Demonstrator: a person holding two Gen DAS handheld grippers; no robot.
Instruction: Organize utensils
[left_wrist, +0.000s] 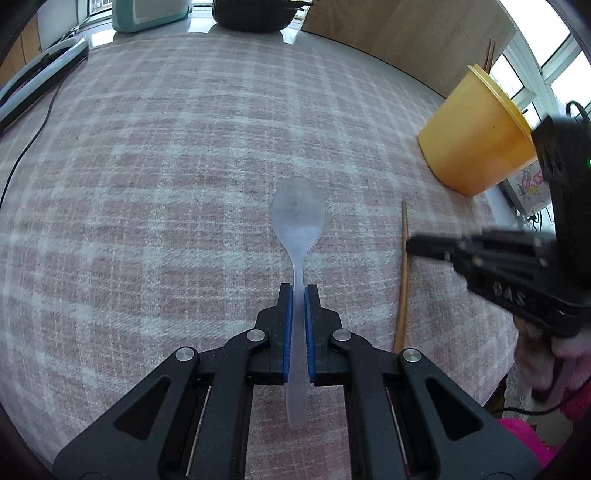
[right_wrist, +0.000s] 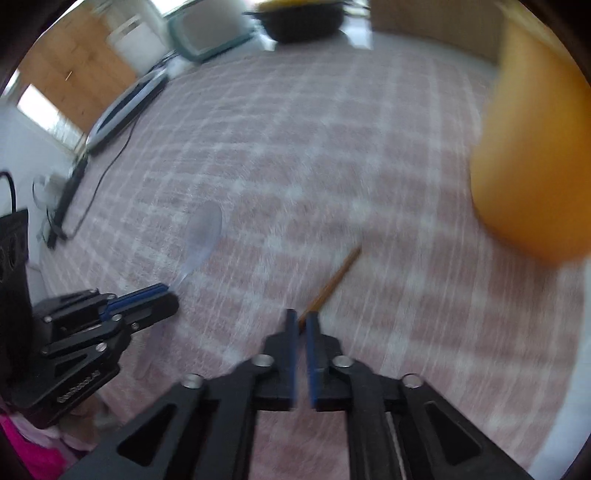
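At centre frame, left tongs (left_wrist: 299, 291) clamp the light, slippery translucent plastic spoon (left_wrist: 298, 221) mid-handle, while right tongs (right_wrist: 302, 321), slightly parted, straddle the thin wooden chopstick (right_wrist: 334, 282).

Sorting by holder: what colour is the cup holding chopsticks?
Yellow-orange cup, clearest in the left wrist view.

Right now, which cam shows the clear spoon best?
Left wrist: the clear spoon is sharp and centred, its handle between the left claw's pads. Right wrist shows it only as a blurred shape at the left, its handle partly hidden.
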